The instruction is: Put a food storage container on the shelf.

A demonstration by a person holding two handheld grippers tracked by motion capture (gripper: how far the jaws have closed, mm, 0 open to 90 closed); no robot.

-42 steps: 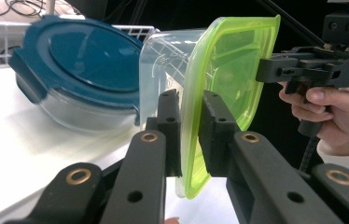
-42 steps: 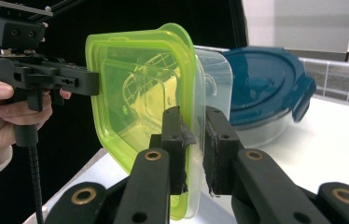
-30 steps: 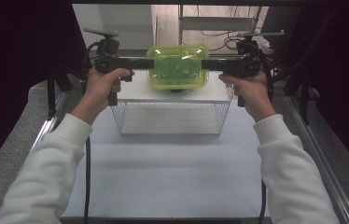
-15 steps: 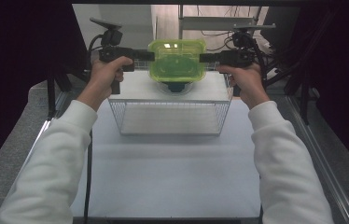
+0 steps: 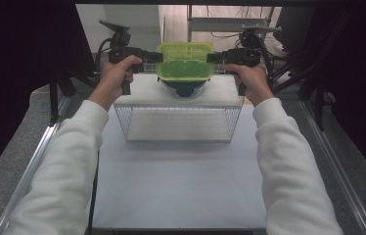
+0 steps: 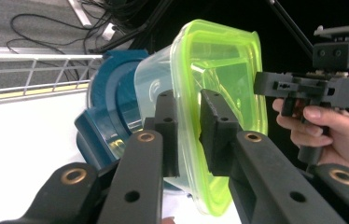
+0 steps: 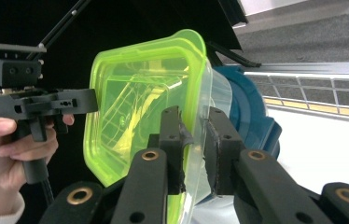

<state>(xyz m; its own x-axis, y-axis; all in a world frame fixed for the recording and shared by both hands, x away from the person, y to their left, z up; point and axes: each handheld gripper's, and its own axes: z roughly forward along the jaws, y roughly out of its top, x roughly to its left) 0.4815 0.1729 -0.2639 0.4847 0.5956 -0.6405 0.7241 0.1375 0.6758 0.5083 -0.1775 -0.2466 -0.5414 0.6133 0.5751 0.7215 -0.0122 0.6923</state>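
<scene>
both grippers (image 5: 152, 57) (image 5: 216, 57) pinching green-lidded container (image 5: 186, 61) rim, blue bowl (image 5: 185, 88) beneath mostly hidden

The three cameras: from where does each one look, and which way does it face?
High view: above the person's side, looking forward and down at the wire basket; both sleeves and hands show.
Left gripper view: rides the left gripper, looking along its jaws; the other hand shows.
Right gripper view: rides the right gripper, likewise.
Shared: the green-lidded clear container above a blue container.
</scene>
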